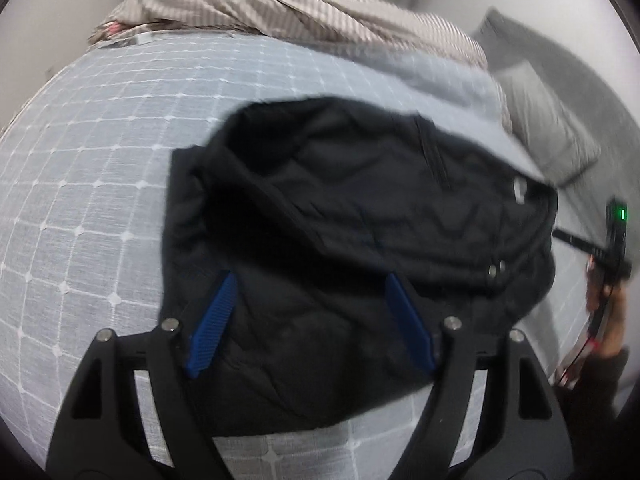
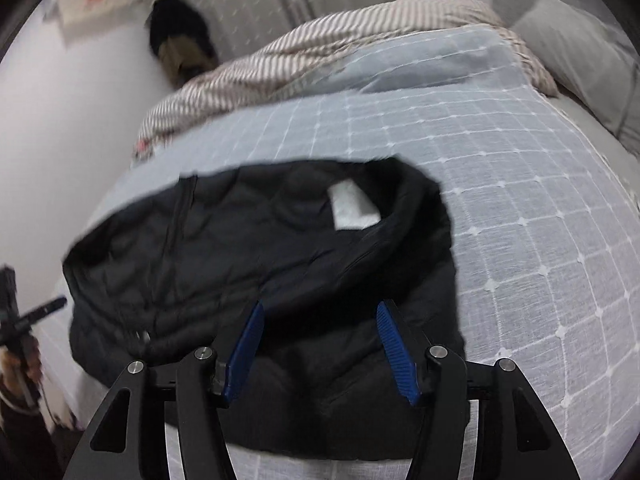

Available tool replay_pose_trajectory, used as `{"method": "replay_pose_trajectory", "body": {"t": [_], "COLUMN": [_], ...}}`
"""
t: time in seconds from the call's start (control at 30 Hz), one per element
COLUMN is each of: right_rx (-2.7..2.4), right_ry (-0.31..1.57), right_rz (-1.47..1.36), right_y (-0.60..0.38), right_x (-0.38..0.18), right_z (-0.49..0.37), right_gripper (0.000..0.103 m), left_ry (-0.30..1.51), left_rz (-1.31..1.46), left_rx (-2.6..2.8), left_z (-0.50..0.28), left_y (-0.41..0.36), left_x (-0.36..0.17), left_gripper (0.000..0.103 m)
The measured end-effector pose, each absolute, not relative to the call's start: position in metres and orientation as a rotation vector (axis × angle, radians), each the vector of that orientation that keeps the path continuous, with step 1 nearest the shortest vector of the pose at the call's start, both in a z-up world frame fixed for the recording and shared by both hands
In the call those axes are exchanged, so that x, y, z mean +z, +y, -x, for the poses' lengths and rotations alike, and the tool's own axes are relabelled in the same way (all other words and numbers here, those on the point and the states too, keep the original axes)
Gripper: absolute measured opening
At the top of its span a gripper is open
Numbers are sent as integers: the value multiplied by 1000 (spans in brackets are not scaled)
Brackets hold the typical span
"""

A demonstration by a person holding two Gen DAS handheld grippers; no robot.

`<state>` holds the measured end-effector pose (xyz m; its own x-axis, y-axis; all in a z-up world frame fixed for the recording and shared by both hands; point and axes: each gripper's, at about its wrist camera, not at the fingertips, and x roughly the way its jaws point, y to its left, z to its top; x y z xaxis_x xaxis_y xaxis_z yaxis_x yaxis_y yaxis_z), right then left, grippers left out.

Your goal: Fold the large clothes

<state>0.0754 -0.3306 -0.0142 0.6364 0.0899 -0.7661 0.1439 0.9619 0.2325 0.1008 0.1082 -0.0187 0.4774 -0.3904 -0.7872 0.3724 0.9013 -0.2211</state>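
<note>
On the bed's pale blue grid-stitched cover (image 1: 80,184) lies a black quilted padded jacket (image 1: 340,264), bunched in a heap. The left gripper (image 1: 310,280) and right gripper (image 2: 320,308) hover just above it, jaws wide apart, nothing between the blue pads.

Light was soft and even, fairly dim, with no hard shadows or glare. Both fisheye views bowed the bedspread (image 1: 100,168) grid and went dark at the corners. Motion blur smeared the far bedding and walls; the jacket (image 2: 248,264) read as near-featureless black.
</note>
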Motion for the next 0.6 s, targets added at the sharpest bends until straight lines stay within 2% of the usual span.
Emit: {"method": "replay_pose_trajectory", "body": {"t": [0.3,0.47,0.6], "right_rx": [-14,4,17], "right_ry": [1013,1045,972], "right_rz": [-106,-85,-135], "right_y": [-294,-289,-296], "right_x": [-39,-42,-30], "right_z": [-82,-110,-142], "right_gripper": [60,60,60], "left_ry": [1012,1004,931], "left_rz": [-183,-168,-81], "left_rx": [-546,-578,-581], "left_z": [-98,-119,-152], "left_y": [49,30,25], "left_x": [-35,-29,-8], "left_gripper": [77,77,77]}}
